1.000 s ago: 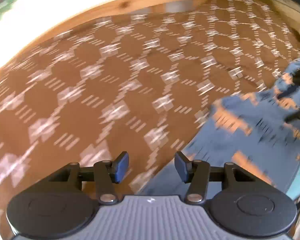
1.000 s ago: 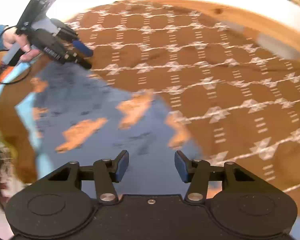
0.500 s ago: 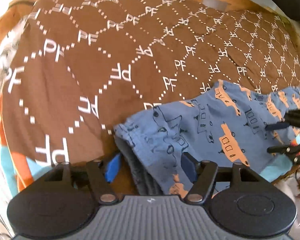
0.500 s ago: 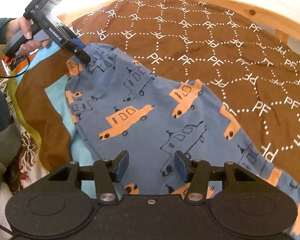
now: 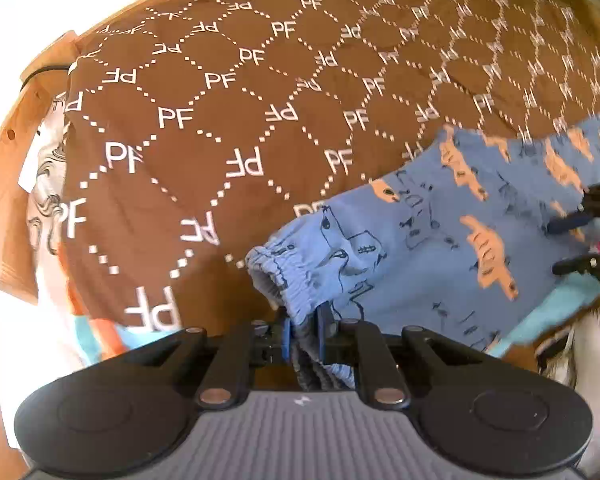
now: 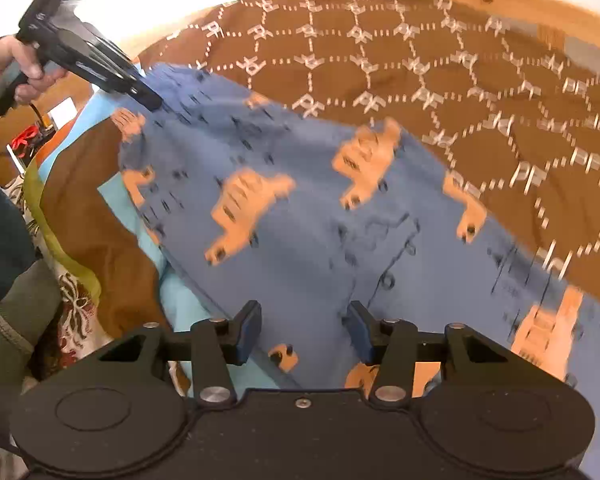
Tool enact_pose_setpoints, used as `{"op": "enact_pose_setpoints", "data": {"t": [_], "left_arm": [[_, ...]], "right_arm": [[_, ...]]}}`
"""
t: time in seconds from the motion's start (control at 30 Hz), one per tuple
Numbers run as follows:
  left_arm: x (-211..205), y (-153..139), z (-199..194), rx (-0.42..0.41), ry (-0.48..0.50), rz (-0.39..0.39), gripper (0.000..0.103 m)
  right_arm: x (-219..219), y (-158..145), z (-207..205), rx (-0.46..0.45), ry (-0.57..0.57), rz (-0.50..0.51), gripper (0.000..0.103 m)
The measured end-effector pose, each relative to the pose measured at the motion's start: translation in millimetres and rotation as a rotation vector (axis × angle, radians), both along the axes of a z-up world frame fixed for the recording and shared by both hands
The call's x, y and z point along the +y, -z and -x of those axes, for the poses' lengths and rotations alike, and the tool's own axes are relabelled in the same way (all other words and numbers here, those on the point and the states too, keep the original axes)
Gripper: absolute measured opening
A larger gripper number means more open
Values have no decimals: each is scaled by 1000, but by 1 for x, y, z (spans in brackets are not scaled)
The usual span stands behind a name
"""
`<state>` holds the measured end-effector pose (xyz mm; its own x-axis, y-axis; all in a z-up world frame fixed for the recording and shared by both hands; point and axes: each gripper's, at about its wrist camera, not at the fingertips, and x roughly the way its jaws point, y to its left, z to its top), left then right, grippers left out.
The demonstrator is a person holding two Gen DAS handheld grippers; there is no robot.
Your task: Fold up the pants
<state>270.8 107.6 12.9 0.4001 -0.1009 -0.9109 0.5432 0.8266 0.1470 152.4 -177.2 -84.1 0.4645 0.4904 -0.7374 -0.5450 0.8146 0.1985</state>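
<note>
Blue pants (image 5: 440, 248) printed with orange vehicles lie across a brown quilt. In the left wrist view my left gripper (image 5: 303, 330) is closing, and its blue pads pinch the gathered elastic edge (image 5: 284, 276) of the pants, which bunches up between them. The right wrist view shows the same pants (image 6: 300, 240) spread out, with the left gripper (image 6: 152, 102) at their far left corner in a person's hand (image 6: 16, 68). My right gripper (image 6: 304, 332) hovers open over the near part of the pants with nothing pressed between its pads. It also shows at the right edge as the right gripper (image 5: 572, 244).
The brown quilt (image 5: 220, 140) with white "PF" lettering covers a bed with a wooden frame (image 5: 4, 184). A light blue cloth (image 6: 188, 312) lies under the pants' near edge. A person's sleeve (image 6: 16, 320) is at the lower left.
The left gripper came from over the quilt to the elastic edge, straddled it, then shut on it and lifted it slightly. The right gripper shifted a little over the pants and stayed open.
</note>
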Motion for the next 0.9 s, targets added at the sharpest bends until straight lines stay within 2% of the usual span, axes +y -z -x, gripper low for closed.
{"op": "enact_pose_setpoints", "data": {"t": [0.17, 0.2, 0.27, 0.33, 0.37, 0.43, 0.53, 0.63, 0.7, 0.8, 0.9], "left_arm": [[7, 23, -13, 70, -39, -31, 17], [7, 25, -13, 63, -46, -25, 20], [3, 19, -9, 46, -61, -22, 27], [-4, 7, 2, -28, -39, -46, 39], [-9, 0, 10, -79, -14, -55, 49], [-21, -13, 26, -162, 39, -34, 55], [-49, -20, 41, -204, 145, 60, 55], [-94, -3, 52, -157, 279, 168, 55], [-129, 19, 63, -118, 414, 229, 55], [-174, 52, 76, -62, 560, 265, 49], [-198, 76, 88, 0, 620, 300, 48]], "right_arm": [[1, 9, 4, 56, 14, -76, 54], [0, 6, 6, 55, 5, -89, 53], [-5, -4, 15, -4, 24, -84, 53], [-16, -10, 21, -31, 97, -87, 53], [-24, -11, 24, -39, 148, -86, 53], [-35, -14, 33, -65, 217, -51, 52], [-47, -15, 48, -80, 258, 1, 52], [-59, -14, 65, -102, 365, 42, 51], [-68, -13, 78, -128, 441, 56, 51], [-87, -13, 98, -158, 530, 114, 51], [-110, -13, 113, -166, 592, 151, 51]]}}
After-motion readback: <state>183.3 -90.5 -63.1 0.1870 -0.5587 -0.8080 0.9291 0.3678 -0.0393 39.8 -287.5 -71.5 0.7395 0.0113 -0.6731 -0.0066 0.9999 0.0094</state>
